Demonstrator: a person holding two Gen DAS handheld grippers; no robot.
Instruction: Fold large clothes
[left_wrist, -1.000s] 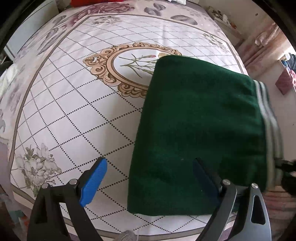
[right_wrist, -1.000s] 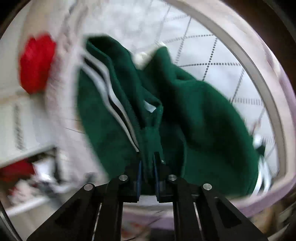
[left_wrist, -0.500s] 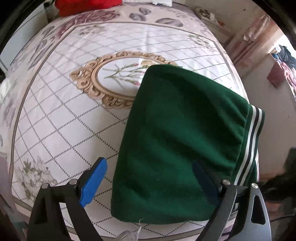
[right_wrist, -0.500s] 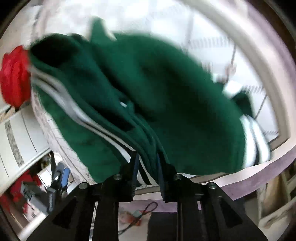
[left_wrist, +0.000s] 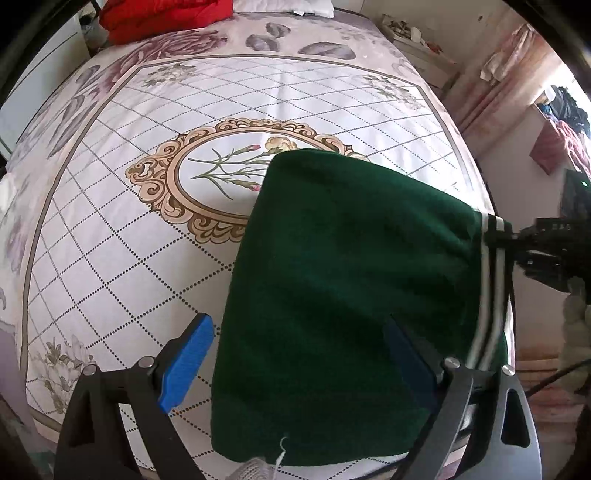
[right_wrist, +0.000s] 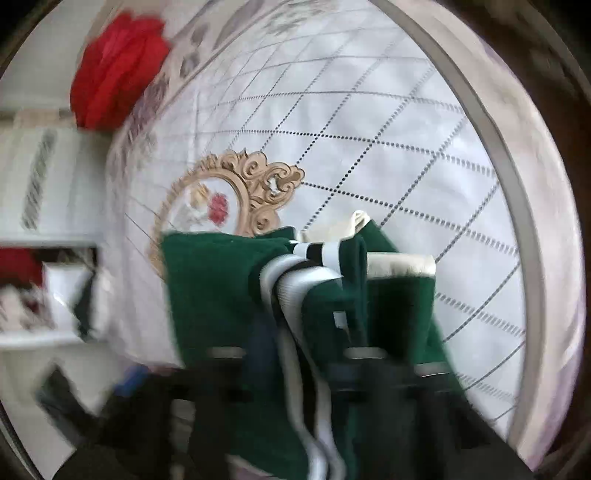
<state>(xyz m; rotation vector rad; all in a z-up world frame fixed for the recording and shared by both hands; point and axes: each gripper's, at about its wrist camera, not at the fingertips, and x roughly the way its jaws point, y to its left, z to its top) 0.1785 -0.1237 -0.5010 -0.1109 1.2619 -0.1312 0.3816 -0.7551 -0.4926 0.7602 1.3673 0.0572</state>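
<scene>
The green garment (left_wrist: 351, 288) is already folded compact on the bedspread (left_wrist: 129, 229); its striped hem (right_wrist: 295, 295) is apparently being pinched by the closing right gripper (left_wrist: 496, 236), with the left gripper (left_wrist: 295, 354) spread wide above it, leaving only final straightening.

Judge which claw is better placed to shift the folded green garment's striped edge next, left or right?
Right. The right claw is closing on the green garment at its striped edge; the left claw hangs open above plain fabric.

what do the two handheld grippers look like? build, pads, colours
Left gripper: black skeletal fingers with triangular cut-outs, silver bolts, blue pads. Right gripper: the same black frame, its details blurred in its own view. No sleeve clearly visible.
</scene>
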